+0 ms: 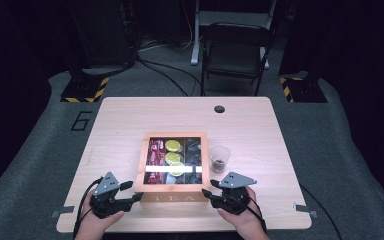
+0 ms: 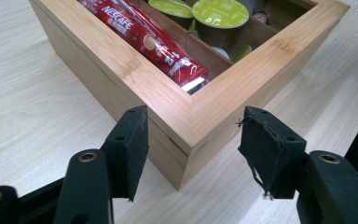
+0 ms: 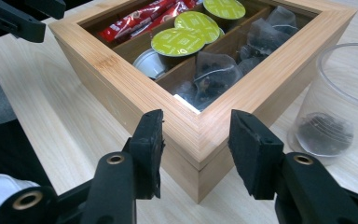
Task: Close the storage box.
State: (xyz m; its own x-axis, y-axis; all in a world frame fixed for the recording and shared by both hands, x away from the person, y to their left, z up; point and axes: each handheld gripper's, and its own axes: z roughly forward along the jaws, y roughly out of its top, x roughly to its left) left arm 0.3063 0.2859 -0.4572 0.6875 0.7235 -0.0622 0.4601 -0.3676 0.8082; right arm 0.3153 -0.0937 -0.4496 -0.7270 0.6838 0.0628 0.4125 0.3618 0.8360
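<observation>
A wooden tea box (image 1: 172, 197) with a glass-framed lid sits at the table's near middle. It holds red Nescafé sachets (image 2: 154, 42), green-topped capsules (image 3: 177, 41) and dark tea bags (image 3: 214, 70). My left gripper (image 1: 135, 191) is at the box's near left corner. In the left gripper view its jaws (image 2: 191, 154) stand open astride that corner, with a gap beside the right pad (image 2: 265, 149). My right gripper (image 1: 209, 187) is at the near right corner. Its jaws (image 3: 196, 149) are open, with both pads close beside the wood.
A clear plastic cup (image 1: 220, 159) with something dark in its bottom (image 3: 324, 133) stands just right of the box. The table (image 1: 260, 130) has a round cable hole (image 1: 219, 109) at its far edge. A folding chair (image 1: 235, 52) stands beyond the table.
</observation>
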